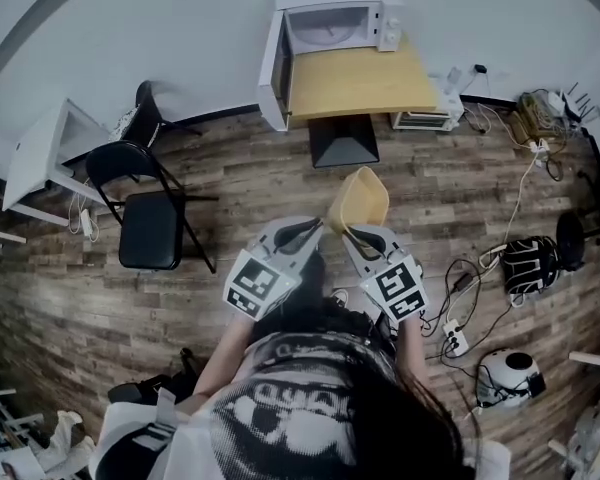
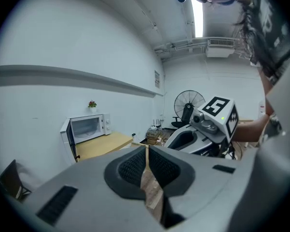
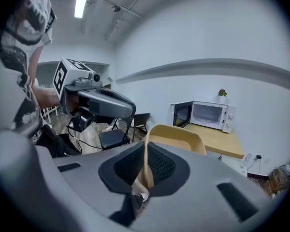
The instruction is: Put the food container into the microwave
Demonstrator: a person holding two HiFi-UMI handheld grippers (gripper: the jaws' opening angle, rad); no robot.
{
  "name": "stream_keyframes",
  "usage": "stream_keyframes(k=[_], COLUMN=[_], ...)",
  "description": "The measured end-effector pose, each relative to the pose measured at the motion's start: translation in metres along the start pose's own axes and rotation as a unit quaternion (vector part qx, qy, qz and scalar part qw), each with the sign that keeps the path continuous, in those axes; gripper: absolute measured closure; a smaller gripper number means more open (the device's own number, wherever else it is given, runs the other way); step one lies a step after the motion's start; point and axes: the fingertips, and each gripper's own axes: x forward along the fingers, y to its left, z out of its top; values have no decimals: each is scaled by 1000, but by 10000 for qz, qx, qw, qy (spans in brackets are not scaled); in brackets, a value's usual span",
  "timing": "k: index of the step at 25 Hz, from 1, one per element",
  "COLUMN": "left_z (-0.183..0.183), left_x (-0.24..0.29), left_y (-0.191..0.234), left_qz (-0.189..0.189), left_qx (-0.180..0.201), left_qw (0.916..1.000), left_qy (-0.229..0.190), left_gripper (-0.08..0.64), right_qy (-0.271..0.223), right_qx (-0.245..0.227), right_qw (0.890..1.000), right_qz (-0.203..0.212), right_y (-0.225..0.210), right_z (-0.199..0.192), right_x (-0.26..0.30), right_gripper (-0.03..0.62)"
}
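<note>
Gripping the container by its wall with my right fingers, I faced the open microwave; my left fingers were closed, unneeded.

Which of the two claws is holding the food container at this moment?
The right claw: it is shut on the tan food container by its rim. The left claw is shut on nothing.

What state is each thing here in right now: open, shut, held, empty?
White microwave oven: door swung open, nothing visible inside.
Tan plastic food container: empty, tilted, held in the air by its rim.
Right gripper: shut on the container's rim.
Left gripper: jaws together, nothing clearly between them.
Black folding chair: unfolded, unoccupied.
</note>
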Motion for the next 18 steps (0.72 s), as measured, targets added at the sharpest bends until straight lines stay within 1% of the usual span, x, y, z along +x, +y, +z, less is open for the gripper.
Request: stream_keyframes(k=[7, 13, 18], left_z=[9, 15, 15], left_x=[20, 43, 64], left_y=[-1, -8, 0], left_qz=[-156, -367, -532], left_qx=[96, 194, 199], left_qw=[9998, 9991, 9982], left_qy=[14, 114, 169], left_gripper=[544, 543, 544], right_qy=[-24, -34, -3], right_qx=[46, 235, 340], right_qw=[10000, 9993, 9984], right_qz=[-83, -306, -442], right_y=[-14, -41, -62], right_z=[-3, -10, -13], right_x=[-2, -11, -6], right_gripper=[565, 565, 565])
